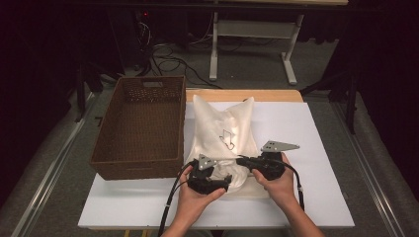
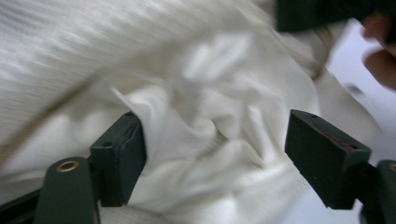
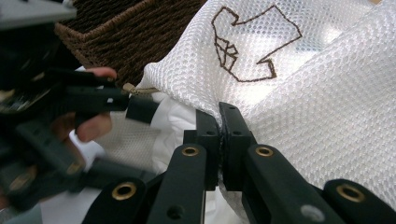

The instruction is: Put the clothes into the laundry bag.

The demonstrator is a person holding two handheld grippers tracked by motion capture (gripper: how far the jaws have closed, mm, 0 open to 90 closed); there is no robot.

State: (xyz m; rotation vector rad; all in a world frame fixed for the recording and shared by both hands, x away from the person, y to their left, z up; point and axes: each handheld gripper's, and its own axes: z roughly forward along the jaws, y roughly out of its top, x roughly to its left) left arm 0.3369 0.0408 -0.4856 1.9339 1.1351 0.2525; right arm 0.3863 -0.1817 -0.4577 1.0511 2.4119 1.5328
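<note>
A white mesh bag (image 1: 225, 143) is laid on the white bench (image 1: 316, 197), near the middle and reaching from the far edge toward the near edge. A brown outline figure (image 3: 247, 44) is stitched on the mesh. White cloth (image 2: 219, 140) is bunched at the bag's near end, where the mouth of the bag is seen.

The left hand-held gripper (image 1: 217, 183) is held at the near left corner of the bag, pointing across toward the right. In the left gripper view its jaws are spread wide, with the crumpled white cloth lying between them; the left jaw lies against a fold of the cloth, while the right jaw is seen apart from it. Nothing is pinched by this hand-held gripper. That view is blurred, so finer detail of the cloth cannot be told.

The right hand-held gripper (image 3: 219, 135) is held at the near right side of the bag, just beside the left one, pointing leftward. Its jaws are pressed together on the edge of the mesh bag, which is pinched between them and raised off the cloth beneath. A small zip pull (image 3: 128, 87) is seen at the bag's edge, right at the tip of the left hand-held gripper.

A brown woven basket (image 1: 141, 126) is placed at the left edge of the bench, just beside the bag.
</note>
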